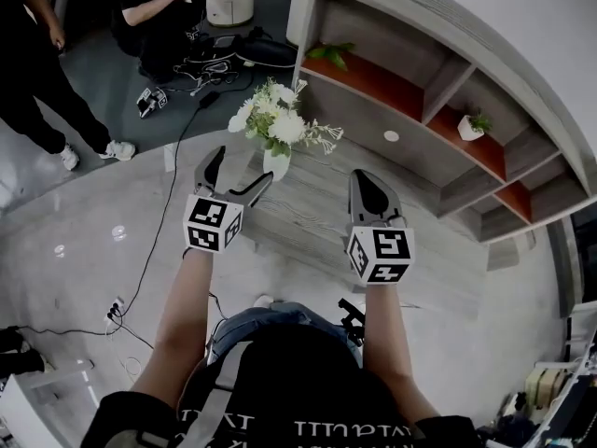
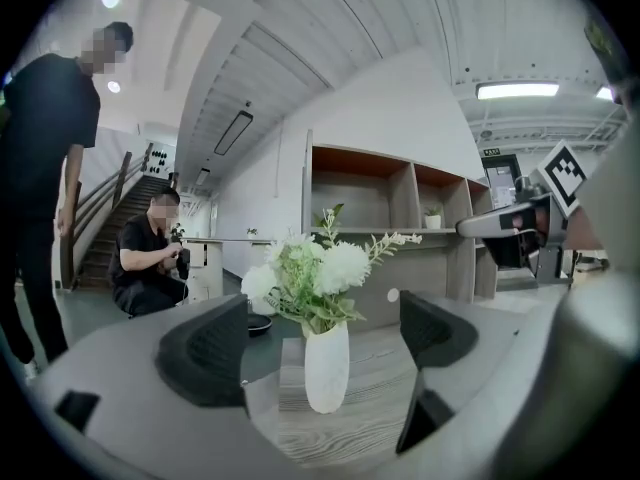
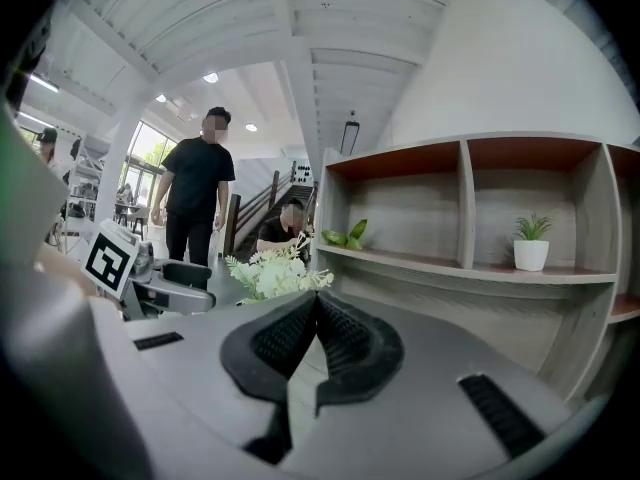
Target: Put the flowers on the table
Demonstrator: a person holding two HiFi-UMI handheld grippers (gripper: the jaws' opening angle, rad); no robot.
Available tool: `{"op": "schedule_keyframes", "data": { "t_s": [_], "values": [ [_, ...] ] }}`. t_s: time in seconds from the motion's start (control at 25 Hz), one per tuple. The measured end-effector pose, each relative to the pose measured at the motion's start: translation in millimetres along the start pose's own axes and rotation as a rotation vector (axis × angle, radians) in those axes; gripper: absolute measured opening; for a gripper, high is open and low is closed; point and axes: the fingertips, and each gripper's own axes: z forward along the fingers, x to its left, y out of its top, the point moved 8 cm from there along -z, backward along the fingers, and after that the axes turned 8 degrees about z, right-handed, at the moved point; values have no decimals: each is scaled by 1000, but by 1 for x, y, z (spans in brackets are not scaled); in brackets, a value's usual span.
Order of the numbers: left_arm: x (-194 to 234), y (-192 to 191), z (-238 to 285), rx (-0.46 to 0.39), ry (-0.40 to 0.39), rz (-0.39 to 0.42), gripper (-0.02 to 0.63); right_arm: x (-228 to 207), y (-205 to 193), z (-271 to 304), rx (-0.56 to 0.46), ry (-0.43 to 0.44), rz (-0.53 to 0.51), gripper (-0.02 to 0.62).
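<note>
Our left gripper (image 1: 236,174) has its jaws spread wide, with nothing clamped between them. Its own view looks straight through the gap at the white vase (image 2: 326,366), which stands upright on the table just ahead of the pads (image 2: 212,348). Neither pad touches it. From the head view the vase (image 1: 276,163) sits just past the tip of the left gripper's inner jaw.

Our right gripper (image 1: 369,189) hovers beside the left one, a little further along the table. Its jaws are pressed together and hold nothing.

The flowers (image 1: 275,119), white blooms with green leaves and a few trailing sprigs, rise out of the vase. The vase stands near the left end of the grey wood-grain table (image 1: 322,215).

Behind the table runs a shelf unit (image 1: 438,87) with reddish-brown boards. A small potted plant (image 1: 471,124) in a white pot stands in one compartment, and a few green leaves (image 1: 331,54) lie at the unit's left end.

On the floor to the left, a black cable (image 1: 157,231) trails past the table. Well beyond it, one person (image 1: 33,73) in dark clothes stands and another (image 1: 154,12) crouches among cables and gear.
</note>
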Motion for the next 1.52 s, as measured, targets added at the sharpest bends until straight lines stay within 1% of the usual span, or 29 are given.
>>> {"op": "schedule_keyframes", "data": {
  "t_s": [0.16, 0.24, 0.28, 0.48, 0.52, 0.64, 0.68, 0.72, 0.88, 1.16, 1.52],
  "values": [
    [-2, 16, -7, -30, 2, -4, 477, -3, 12, -5, -43, 4, 3, 15],
    [-3, 23, -10, -45, 8, -2, 461, -6, 18, -7, -61, 16, 9, 15],
    [-3, 27, -12, -54, 16, 2, 440, -7, 21, -8, -69, 23, 13, 15],
    [-2, 48, -22, -104, 76, 15, 289, -12, 37, -14, -108, 36, 3, 15],
    [-1, 51, -24, -108, 89, 22, 245, -12, 40, -15, -116, 36, -4, 15],
    [0, 58, -29, -117, 121, 39, 177, -13, 49, -17, -141, 43, -21, 15],
    [1, 60, -31, -121, 137, 45, 150, -13, 51, -17, -147, 46, -27, 15],
    [2, 63, -32, -126, 154, 52, 108, -13, 53, -17, -151, 49, -32, 15],
    [6, 75, -38, -153, 198, 84, 12, -13, 60, -17, -164, 66, -40, 15],
    [11, 97, -49, -203, 222, 115, 12, -10, 73, -20, -196, 68, -70, 15],
    [13, 115, -56, -230, 231, 154, 12, -6, 79, -23, -212, 60, -100, 15]
  ]
}}
